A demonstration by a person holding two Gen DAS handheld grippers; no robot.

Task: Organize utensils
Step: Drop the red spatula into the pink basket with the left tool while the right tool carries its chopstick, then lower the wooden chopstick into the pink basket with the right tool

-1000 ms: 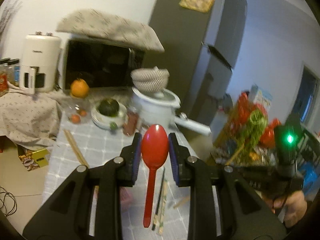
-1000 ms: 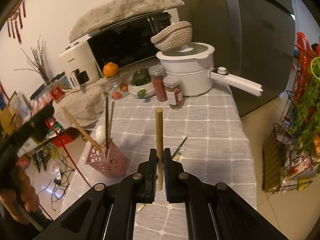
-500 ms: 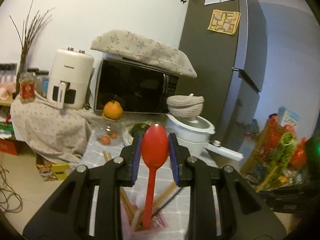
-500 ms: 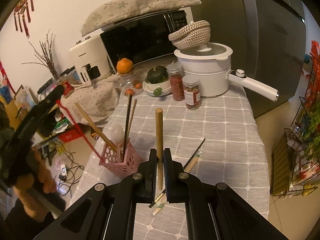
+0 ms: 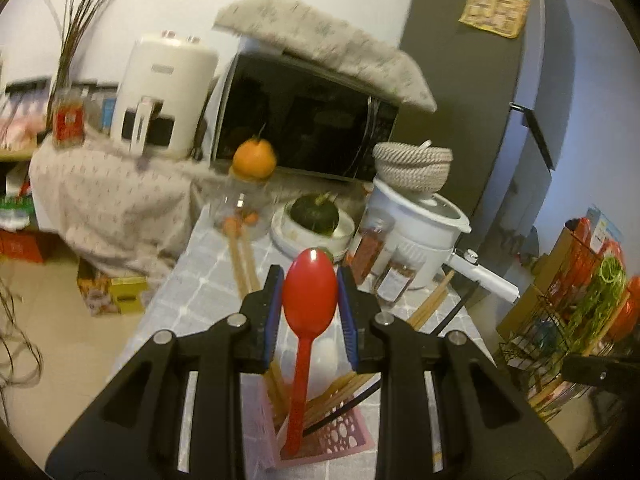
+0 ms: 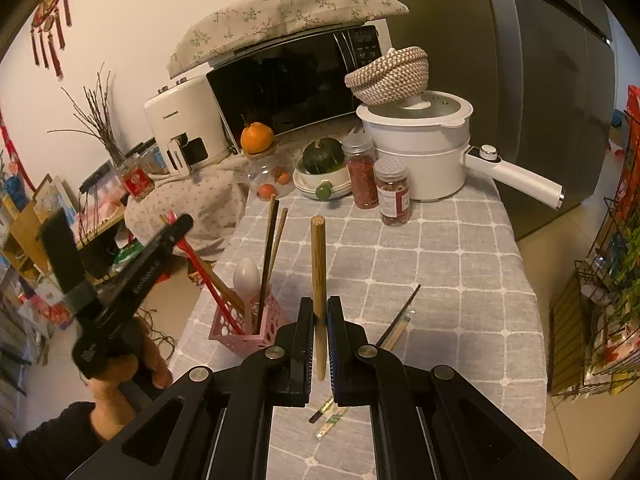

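My left gripper (image 5: 310,304) is shut on a red plastic spoon (image 5: 308,320) by its bowl; the handle hangs down into the pink perforated utensil holder (image 5: 340,440). The right wrist view shows this holder (image 6: 248,326) at the table's left edge with chopsticks, a white spoon (image 6: 246,276) and the red spoon's handle (image 6: 204,276) in it, and the left gripper (image 6: 132,276) beside it. My right gripper (image 6: 318,332) is shut on a wooden chopstick (image 6: 319,264), held upright above the table. A dark chopstick (image 6: 396,320) lies on the cloth with wrapped ones.
The grey checked tablecloth (image 6: 440,280) covers the table. At the back stand a white pot (image 6: 420,152) with a long handle, two spice jars (image 6: 394,192), a bowl with a green squash (image 6: 322,158), an orange (image 6: 257,138), a microwave and an air fryer. A fridge stands at the right.
My left gripper has moved down over the pink holder, so the red spoon's handle now reaches into it. My right gripper keeps the wooden chopstick upright and has drifted slightly.
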